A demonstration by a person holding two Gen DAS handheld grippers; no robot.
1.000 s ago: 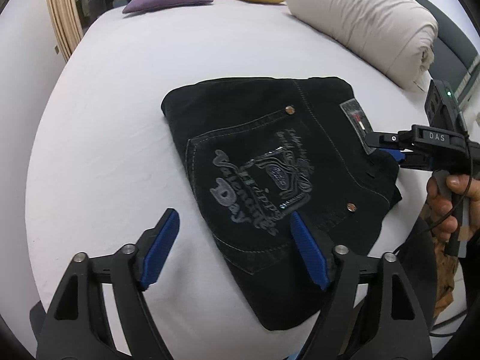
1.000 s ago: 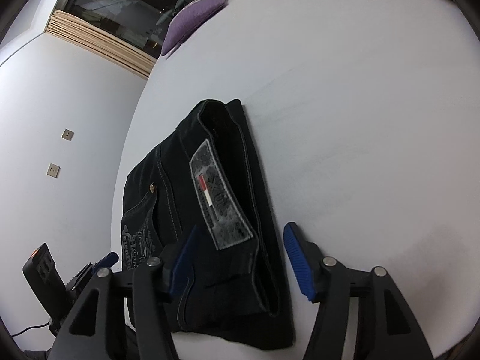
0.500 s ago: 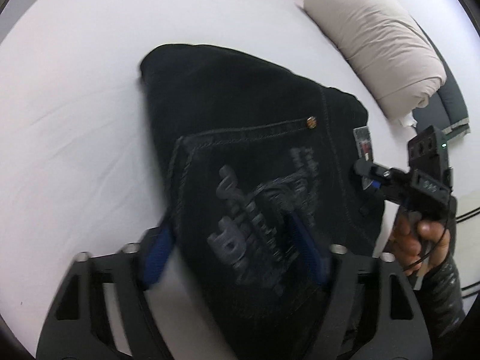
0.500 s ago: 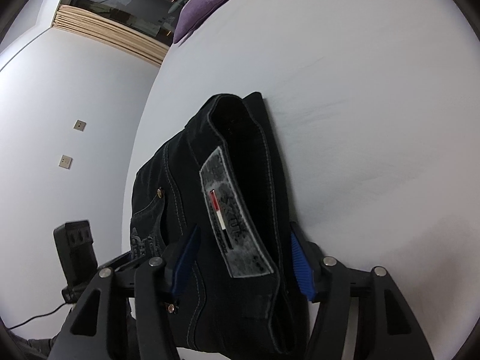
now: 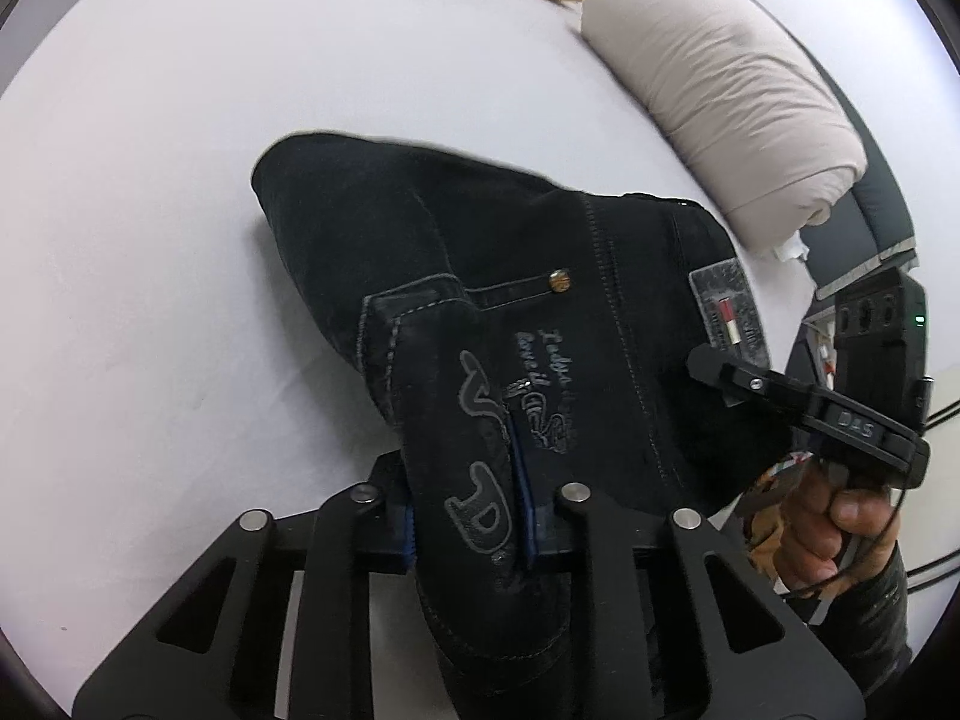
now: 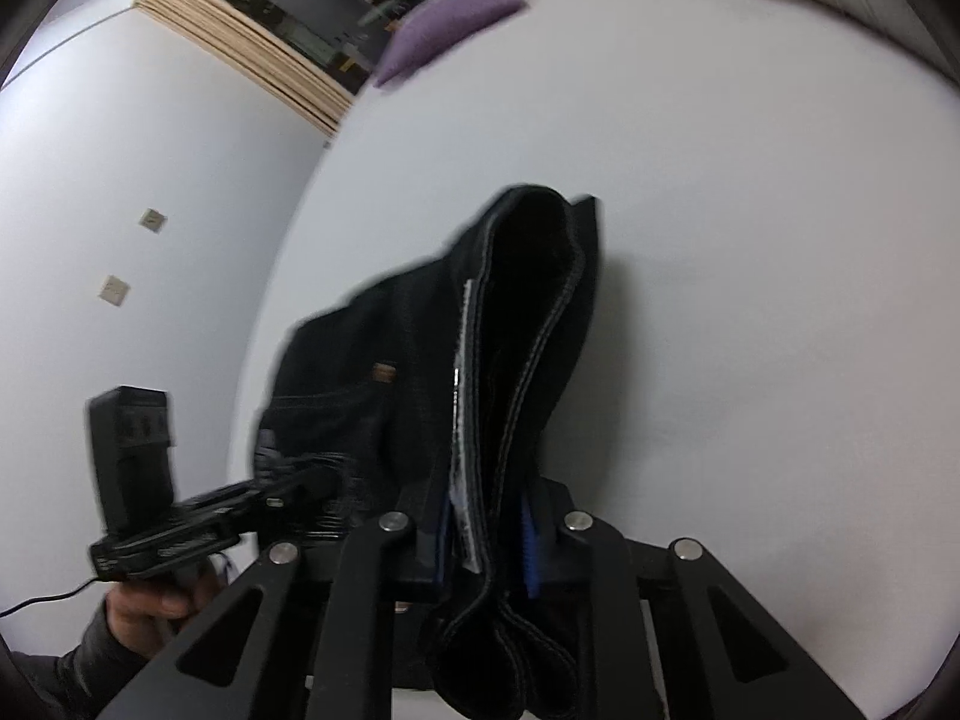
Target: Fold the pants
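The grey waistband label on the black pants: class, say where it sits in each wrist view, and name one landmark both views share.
Left wrist: the label lies flat, right of centre, just beyond the right gripper's tip.
Right wrist: the label shows edge-on, centre, running down into the right gripper.
Shared landmark: the brass rivet on the pants.

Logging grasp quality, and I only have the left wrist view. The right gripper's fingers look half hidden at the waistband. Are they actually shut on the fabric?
Observer: Yes. The right wrist view shows the right gripper shut on the pants.
Operator: What sits between the fingers?
Observer: Stacked waistband layers, with the patch label seen edge-on.
Operator: Can you see the person's left hand anywhere?
Observer: Yes, the left hand is low at the frame's left, wrapped around its handle.
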